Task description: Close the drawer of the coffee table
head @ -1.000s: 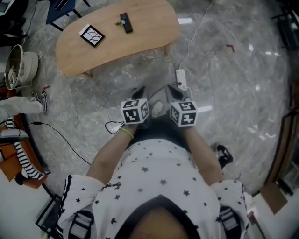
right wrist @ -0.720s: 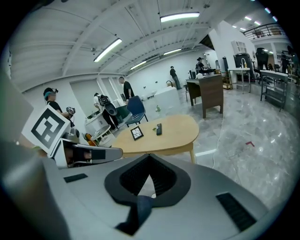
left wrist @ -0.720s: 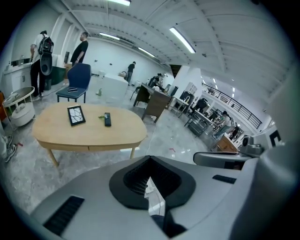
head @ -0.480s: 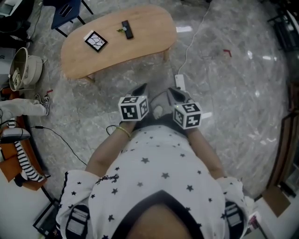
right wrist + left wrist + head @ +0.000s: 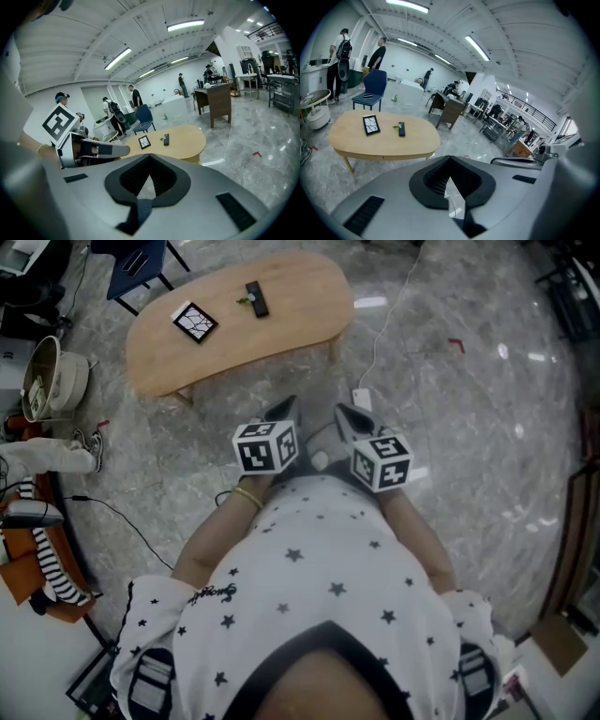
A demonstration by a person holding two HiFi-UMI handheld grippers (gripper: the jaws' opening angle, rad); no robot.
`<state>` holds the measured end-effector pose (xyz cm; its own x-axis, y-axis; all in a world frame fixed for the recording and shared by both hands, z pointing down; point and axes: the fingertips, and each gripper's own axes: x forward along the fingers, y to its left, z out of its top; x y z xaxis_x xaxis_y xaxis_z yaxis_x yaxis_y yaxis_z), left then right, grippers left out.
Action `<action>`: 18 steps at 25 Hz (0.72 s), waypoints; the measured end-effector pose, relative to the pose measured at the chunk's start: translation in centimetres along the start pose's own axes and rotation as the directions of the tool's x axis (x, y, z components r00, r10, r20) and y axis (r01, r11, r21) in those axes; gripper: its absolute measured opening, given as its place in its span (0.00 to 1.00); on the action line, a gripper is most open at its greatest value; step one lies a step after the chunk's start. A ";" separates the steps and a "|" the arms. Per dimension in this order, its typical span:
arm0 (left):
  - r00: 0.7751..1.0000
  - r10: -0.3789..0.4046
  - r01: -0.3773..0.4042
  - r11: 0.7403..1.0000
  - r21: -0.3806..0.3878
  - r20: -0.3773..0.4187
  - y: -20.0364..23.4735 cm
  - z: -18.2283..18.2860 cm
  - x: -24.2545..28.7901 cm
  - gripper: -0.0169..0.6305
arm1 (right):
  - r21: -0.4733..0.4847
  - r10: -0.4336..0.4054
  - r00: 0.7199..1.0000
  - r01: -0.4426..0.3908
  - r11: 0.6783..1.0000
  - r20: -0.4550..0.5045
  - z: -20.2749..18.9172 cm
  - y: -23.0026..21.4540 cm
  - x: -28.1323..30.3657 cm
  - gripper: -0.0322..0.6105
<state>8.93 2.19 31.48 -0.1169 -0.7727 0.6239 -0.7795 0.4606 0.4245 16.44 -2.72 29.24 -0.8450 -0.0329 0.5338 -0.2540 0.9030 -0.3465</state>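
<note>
The oval wooden coffee table (image 5: 281, 329) stands on the grey stone floor, some way ahead of both grippers. On its top lie a black-framed tile (image 5: 194, 322) and a black remote (image 5: 254, 298). No drawer sticks out from the table's edge (image 5: 384, 152) in any view. My left gripper (image 5: 286, 409) and right gripper (image 5: 345, 414) are side by side close to my body, both pointing towards the table. Each is shut with nothing between its jaws, as the left gripper view (image 5: 450, 160) and the right gripper view (image 5: 149, 157) show. Neither touches the table.
A white power strip (image 5: 362, 396) with its cable lies on the floor just ahead of the right gripper. A metal pot (image 5: 45, 381) and shoes (image 5: 86, 439) are at the left, and a blue chair (image 5: 139, 261) stands behind the table. People (image 5: 341, 61) stand far back.
Both grippers have risen towards my head camera and now look bigger and nearer the table in the picture. Their jaws stayed shut.
</note>
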 end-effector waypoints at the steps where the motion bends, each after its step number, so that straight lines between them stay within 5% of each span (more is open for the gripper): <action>1: 1.000 -0.001 0.001 1.000 0.001 0.000 -0.1 -0.1 0.0 0.04 | -0.001 -0.001 1.000 0.001 1.000 0.001 0.0 0.0 -0.1 0.06; 18: 0.999 -0.029 0.029 0.999 0.017 -0.015 -1.1 -1.2 -0.1 0.04 | -0.002 -0.003 1.000 0.003 1.000 -0.002 -1.1 0.2 -0.7 0.06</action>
<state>10.56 2.28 31.70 -0.0849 -0.7793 0.6209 -0.7930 0.4301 0.4314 17.48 -2.05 29.67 -0.8433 -0.0351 0.5363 -0.2560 0.9036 -0.3435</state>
